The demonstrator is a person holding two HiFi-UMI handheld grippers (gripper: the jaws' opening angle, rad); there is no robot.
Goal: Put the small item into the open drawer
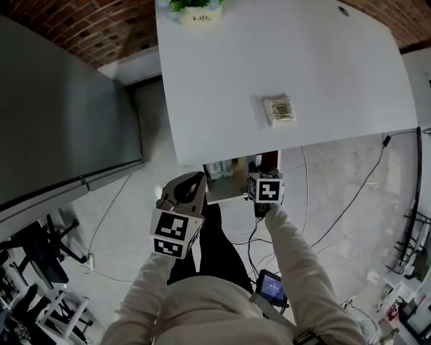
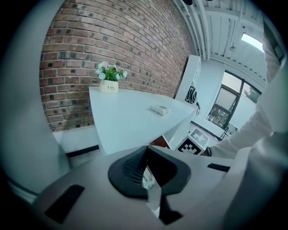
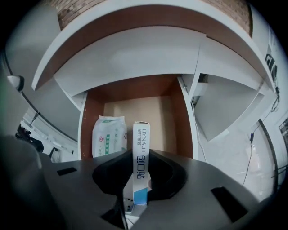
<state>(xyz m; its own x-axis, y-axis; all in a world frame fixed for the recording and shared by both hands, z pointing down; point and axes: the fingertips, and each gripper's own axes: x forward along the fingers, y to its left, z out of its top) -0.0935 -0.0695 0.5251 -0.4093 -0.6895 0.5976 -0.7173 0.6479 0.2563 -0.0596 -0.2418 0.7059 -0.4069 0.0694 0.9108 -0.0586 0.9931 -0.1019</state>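
A loft-style office or lab: bare brick wall (image 2: 112, 45), white table (image 1: 283, 54), potted plant (image 2: 109, 76), trailing cables (image 1: 367, 178).

A red brick wall (image 2: 112, 40) ran along the far side. A white table (image 1: 283, 60) stood against it, with a small pot of flowers (image 1: 200, 12) at its far edge. To the left stood a tall grey cabinet (image 1: 60, 114). The floor (image 1: 337, 168) was pale grey, with black cables (image 1: 386, 143) trailing over it on the right (one reached the table's near right corner). A large window (image 2: 227, 105) at the right let in daylight, and white pipes (image 2: 202, 27) crossed the ceiling.
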